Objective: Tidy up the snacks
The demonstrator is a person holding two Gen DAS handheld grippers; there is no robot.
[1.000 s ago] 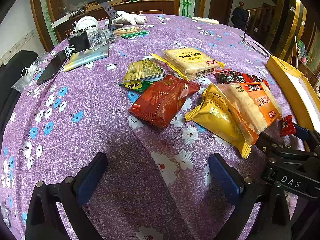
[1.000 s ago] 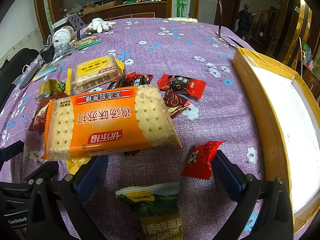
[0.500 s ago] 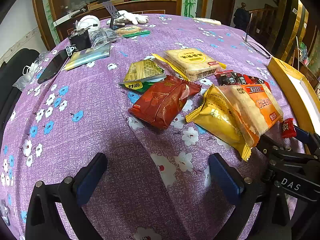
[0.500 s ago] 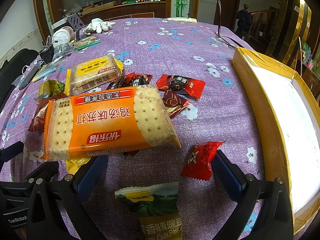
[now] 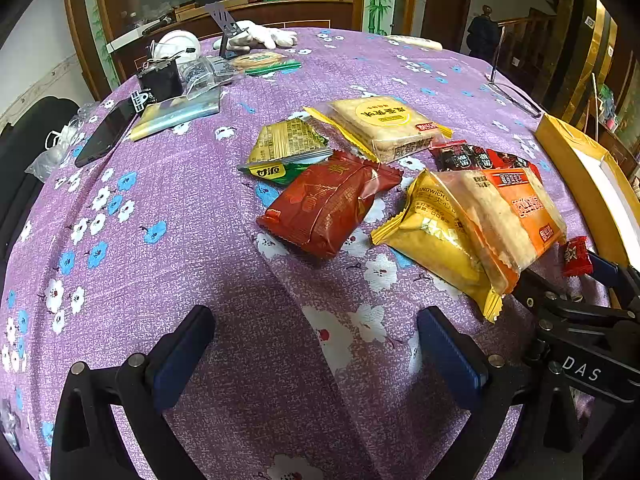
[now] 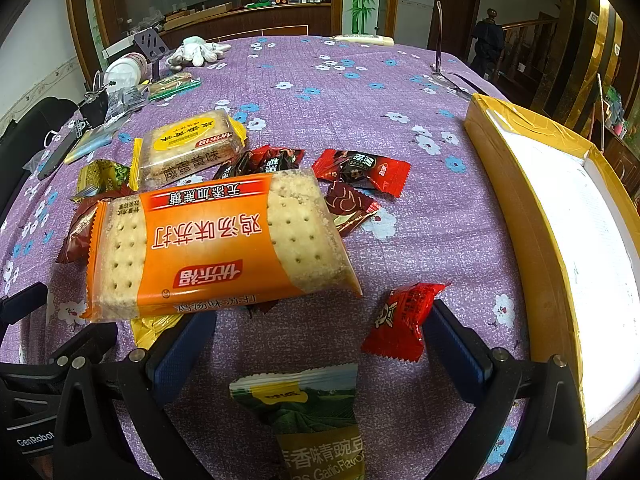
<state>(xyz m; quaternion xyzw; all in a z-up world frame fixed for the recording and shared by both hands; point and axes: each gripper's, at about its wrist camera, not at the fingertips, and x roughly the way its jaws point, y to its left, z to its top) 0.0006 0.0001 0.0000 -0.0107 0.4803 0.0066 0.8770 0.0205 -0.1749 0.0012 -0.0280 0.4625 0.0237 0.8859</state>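
Observation:
In the left wrist view my left gripper (image 5: 316, 344) stands open over bare purple cloth, nothing between its fingers. Ahead of it lie a red-brown packet (image 5: 328, 204), a yellow sandwich packet (image 5: 428, 236) and a green-yellow pea packet (image 5: 284, 148). An orange cracker pack (image 6: 208, 244) rests on the yellow packet, its near edge over my right gripper's left finger. My right gripper (image 6: 320, 336) is open. A small red candy (image 6: 404, 320) touches its right finger, and a green pea packet (image 6: 304, 412) lies between the fingers. A yellow-labelled biscuit pack (image 6: 192, 148) and dark red candies (image 6: 360, 170) lie farther off.
A yellow box with a white inside (image 6: 516, 200) stands at the right edge of the round table. At the far left are a phone (image 5: 108, 132), a black box (image 5: 160, 80), white gloves (image 5: 260, 38) and plastic bags. A person (image 5: 482, 32) stands by the stairs.
Both views have barely shifted. No snack has moved, and both grippers stay open.

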